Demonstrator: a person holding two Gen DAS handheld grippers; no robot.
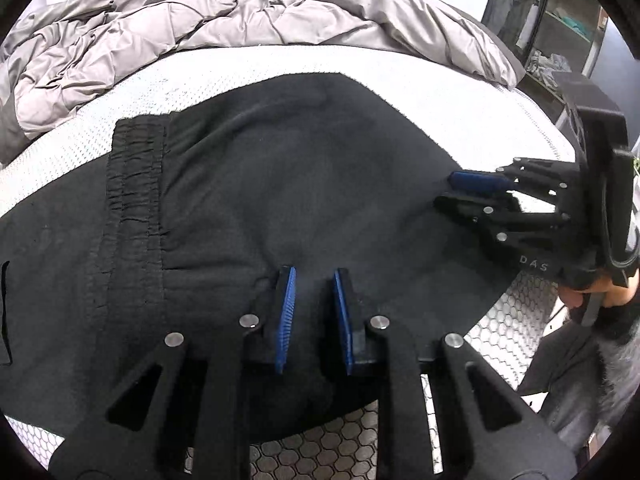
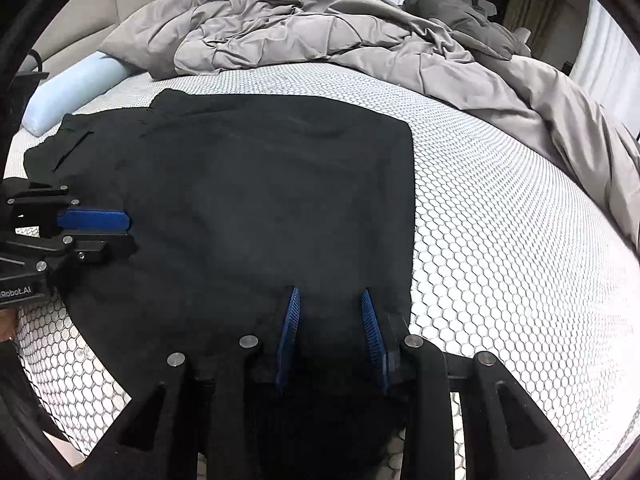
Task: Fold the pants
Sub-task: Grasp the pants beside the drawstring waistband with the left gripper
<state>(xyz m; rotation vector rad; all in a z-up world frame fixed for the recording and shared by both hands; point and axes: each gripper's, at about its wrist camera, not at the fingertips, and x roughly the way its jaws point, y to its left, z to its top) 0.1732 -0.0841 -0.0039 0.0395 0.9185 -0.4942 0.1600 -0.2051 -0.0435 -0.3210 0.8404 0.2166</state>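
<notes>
Pants (image 2: 260, 200) lie flat and partly folded on the mattress (image 2: 500, 240), short of the duvet (image 2: 320, 32). Left gripper (image 1: 312, 308) and right gripper (image 2: 330, 332), both narrow, each pinch the near hem. Risks, in my judgement: thin bites slipping on lift, a pinch catching only the top layer, uneven pulls skewing the fold
</notes>
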